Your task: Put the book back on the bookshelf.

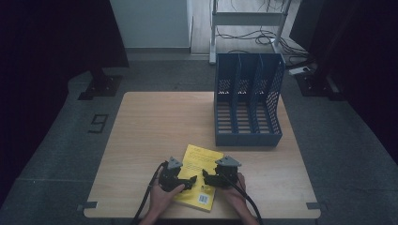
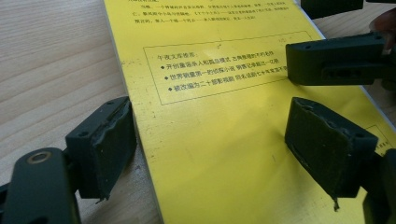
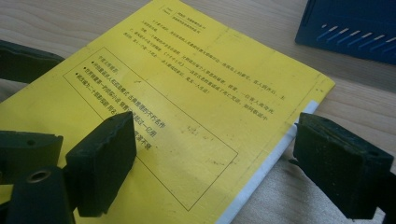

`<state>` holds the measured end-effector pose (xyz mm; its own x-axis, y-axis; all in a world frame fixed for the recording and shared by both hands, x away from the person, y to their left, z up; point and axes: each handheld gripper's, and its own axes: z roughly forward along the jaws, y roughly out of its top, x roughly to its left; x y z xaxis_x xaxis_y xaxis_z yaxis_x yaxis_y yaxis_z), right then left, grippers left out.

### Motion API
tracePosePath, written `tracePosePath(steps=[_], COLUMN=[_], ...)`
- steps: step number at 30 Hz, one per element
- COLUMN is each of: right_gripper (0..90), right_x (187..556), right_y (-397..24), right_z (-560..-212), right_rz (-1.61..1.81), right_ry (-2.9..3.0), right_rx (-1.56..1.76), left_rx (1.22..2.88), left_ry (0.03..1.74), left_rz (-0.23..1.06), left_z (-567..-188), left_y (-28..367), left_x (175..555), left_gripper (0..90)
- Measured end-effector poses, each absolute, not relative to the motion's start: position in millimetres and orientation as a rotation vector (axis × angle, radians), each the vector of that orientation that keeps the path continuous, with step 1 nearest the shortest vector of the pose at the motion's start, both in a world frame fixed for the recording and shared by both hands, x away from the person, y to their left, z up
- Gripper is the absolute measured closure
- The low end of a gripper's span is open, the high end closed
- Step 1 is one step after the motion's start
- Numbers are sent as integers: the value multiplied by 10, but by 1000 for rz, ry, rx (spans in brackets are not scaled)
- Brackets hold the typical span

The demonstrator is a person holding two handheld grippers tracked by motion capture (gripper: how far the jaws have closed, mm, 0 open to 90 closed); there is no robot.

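Two tongs, left tongs (image 1: 187, 180) and right tongs (image 1: 206, 176), hover with jaws spread wide and empty over a yellow book (image 1: 201, 175). It lies flat on the bench (image 1: 155, 122) near the front edge, well apart from the blue file rack (image 1: 248, 101). The book appears thin, light and flexible, with a smooth cover likely to slip. Grasping across the spine edge or page edge seems advisable.

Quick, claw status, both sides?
Left claw: open, jaws straddling the left edge of the yellow book, holding nothing.
Right claw: open, jaws straddling the book's right edge, holding nothing.
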<state>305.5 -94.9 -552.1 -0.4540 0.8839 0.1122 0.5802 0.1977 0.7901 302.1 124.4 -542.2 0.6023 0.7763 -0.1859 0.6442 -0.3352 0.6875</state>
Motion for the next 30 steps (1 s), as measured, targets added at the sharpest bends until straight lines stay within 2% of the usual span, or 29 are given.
tracePosePath(steps=[11,18,30], right_gripper=[129,129,129], right_x=[3054,3052,3051], right_y=[-947,-936,-927], right_z=[-5521,-5518,-5518], right_rz=[1136,1129,1126], right_ry=[2112,2110,2102], right_rx=[1371,1354,1364], left_rx=[2057,2059,2044], left_ry=[1133,1130,1140], left_rz=[223,304,315], left_z=[-5437,-5381,-5341], left_y=[1245,1227,1225], left_x=[3025,2975,2960], left_gripper=[169,255,282])
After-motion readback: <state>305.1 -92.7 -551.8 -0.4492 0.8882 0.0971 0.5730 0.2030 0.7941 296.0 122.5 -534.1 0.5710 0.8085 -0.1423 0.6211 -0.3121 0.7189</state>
